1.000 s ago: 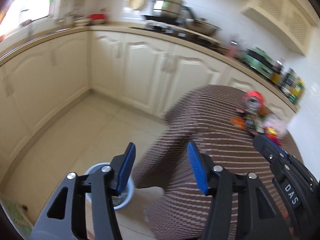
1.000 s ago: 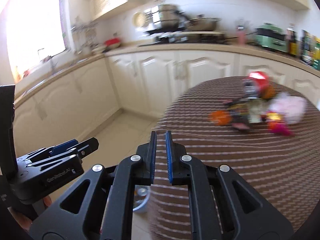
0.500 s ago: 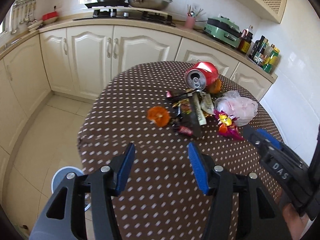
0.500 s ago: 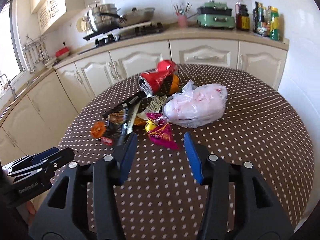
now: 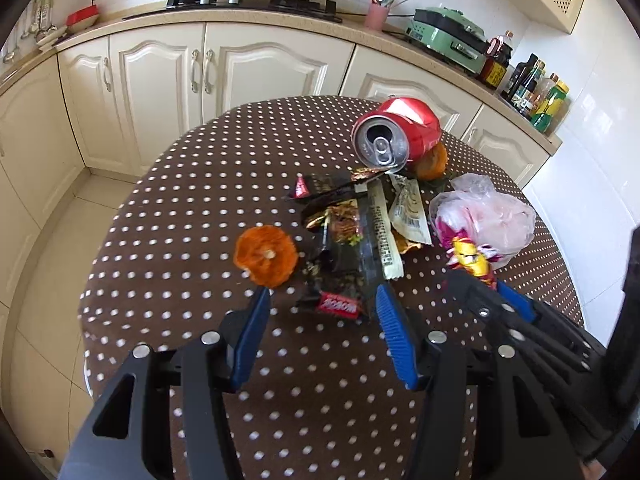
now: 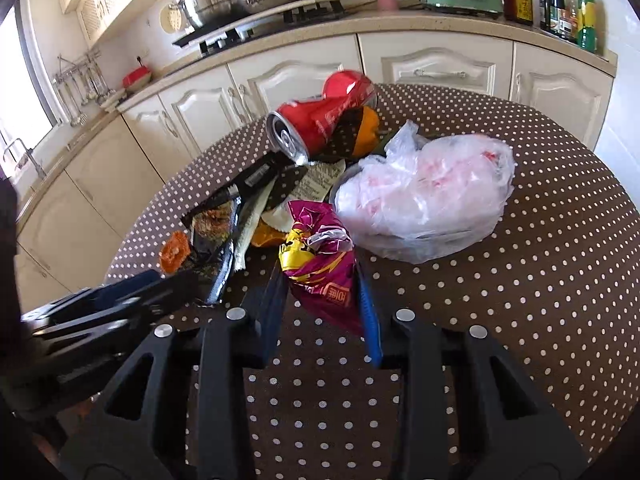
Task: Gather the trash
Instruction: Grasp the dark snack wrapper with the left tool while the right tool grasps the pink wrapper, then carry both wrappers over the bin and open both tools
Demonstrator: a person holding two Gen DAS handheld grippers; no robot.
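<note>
Trash is piled on a round brown polka-dot table (image 5: 192, 208): a crushed red can (image 5: 404, 128), dark snack wrappers (image 5: 344, 232), an orange peel (image 5: 266, 256) and a clear plastic bag (image 5: 496, 220). My left gripper (image 5: 322, 300) is open just above the cloth, with a small dark wrapper with a red label (image 5: 340, 303) lying between its fingertips, untouched. My right gripper (image 6: 320, 280) is closing on a crumpled purple snack bag (image 6: 316, 264), whose sides meet both pads. The can (image 6: 328, 116) and plastic bag (image 6: 428, 204) lie beyond it.
Cream cabinets (image 5: 240, 72) and a counter with a hob, pans, a green appliance (image 5: 452, 36) and bottles (image 5: 536, 88) run behind the table. Tiled floor (image 5: 52, 248) lies to the left. The left gripper (image 6: 152, 288) sits close beside the right one.
Both grippers swung from the floor and cabinets onto the table and came down close to the trash. The right jaws opened from shut, then narrowed around the purple snack bag.
</note>
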